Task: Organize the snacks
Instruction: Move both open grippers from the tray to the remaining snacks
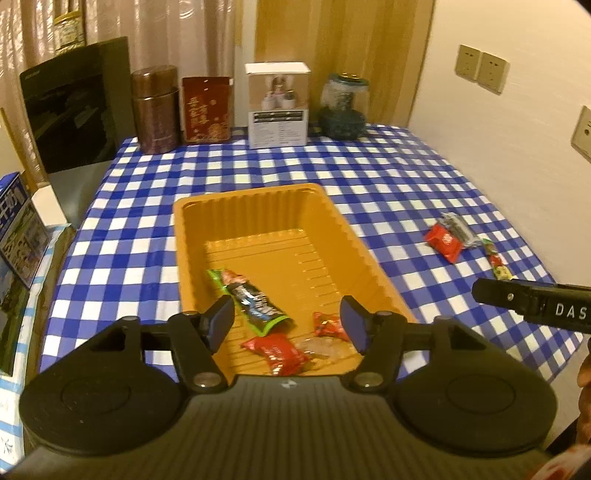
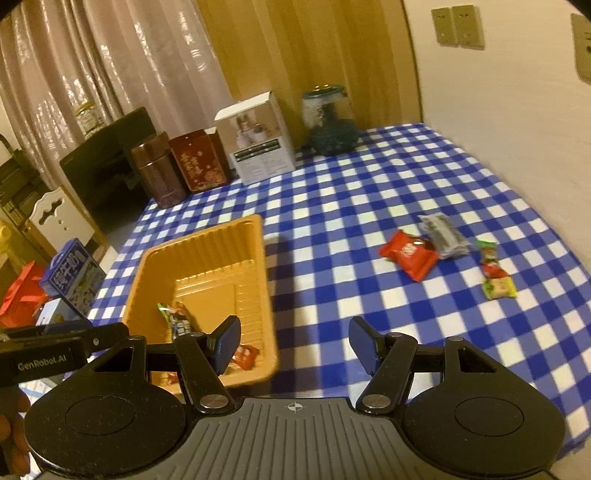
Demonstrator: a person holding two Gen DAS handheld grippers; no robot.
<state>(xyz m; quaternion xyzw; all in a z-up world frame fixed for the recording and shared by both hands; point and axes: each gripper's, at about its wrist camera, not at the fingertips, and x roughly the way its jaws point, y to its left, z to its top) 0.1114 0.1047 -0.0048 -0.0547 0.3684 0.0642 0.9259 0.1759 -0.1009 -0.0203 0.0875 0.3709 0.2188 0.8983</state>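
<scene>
Snacks (image 2: 408,258) remain right of frame; both tongs (image 1: 288,323) (image 2: 295,343) gape empty; approach red packet squarely, grip mid-body.

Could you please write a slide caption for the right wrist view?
Open right hand-held gripper over checked tablecloth, between orange tray and three loose snacks.

Cream wall (image 1: 498,155) with sockets (image 1: 482,70), pale curtains (image 1: 177,33), wood panel (image 1: 343,40).

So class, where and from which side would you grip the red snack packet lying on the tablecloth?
Probably grip the red packet across its puffy middle, coming from above with the open right tongs. It lies flat, its far end touching the grey packet, so its near sides are free.
</scene>
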